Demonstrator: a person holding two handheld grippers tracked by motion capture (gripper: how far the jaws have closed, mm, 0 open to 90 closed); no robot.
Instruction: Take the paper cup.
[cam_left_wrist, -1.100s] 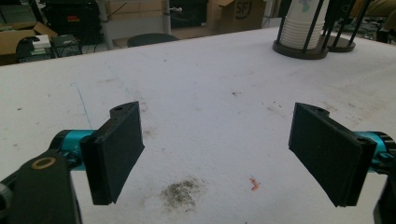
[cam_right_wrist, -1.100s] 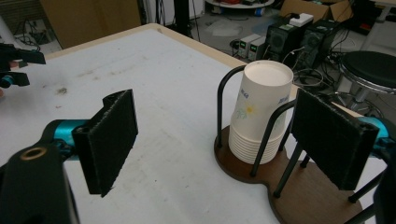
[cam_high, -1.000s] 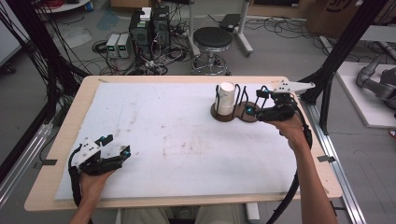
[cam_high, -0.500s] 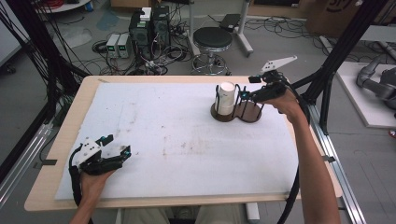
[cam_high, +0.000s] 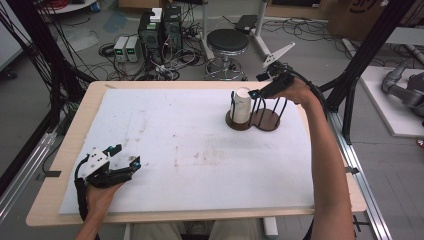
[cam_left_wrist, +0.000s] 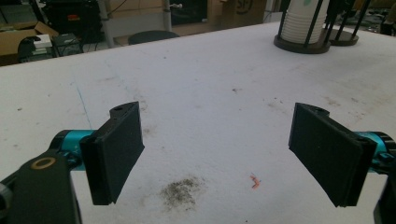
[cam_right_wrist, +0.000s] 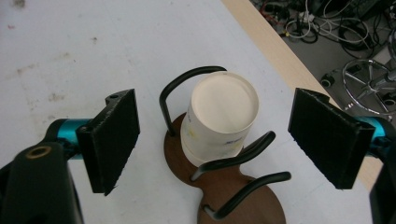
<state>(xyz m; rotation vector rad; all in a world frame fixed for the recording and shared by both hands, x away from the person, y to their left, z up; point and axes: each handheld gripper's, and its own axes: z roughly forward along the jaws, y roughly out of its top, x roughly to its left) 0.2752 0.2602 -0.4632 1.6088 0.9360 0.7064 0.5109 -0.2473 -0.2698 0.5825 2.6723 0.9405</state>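
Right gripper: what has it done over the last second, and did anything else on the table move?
The right gripper has risen from beside the cup holder and now hangs over the stack of white cups, looking down on it. Its jaws have just been closing a little but stand wide, clear of the stack and empty. The stack, the holder and the left gripper, open near the table's front edge, stayed put.

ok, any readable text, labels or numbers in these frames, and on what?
None reads cleanly.
White paper cup stack in the dark brown wire-post cup holder: small bluish print on the side, too blurred to read.
Brown cardboard box on the floor behind the table: dark printed marking, cut off and blurred, unreadable.
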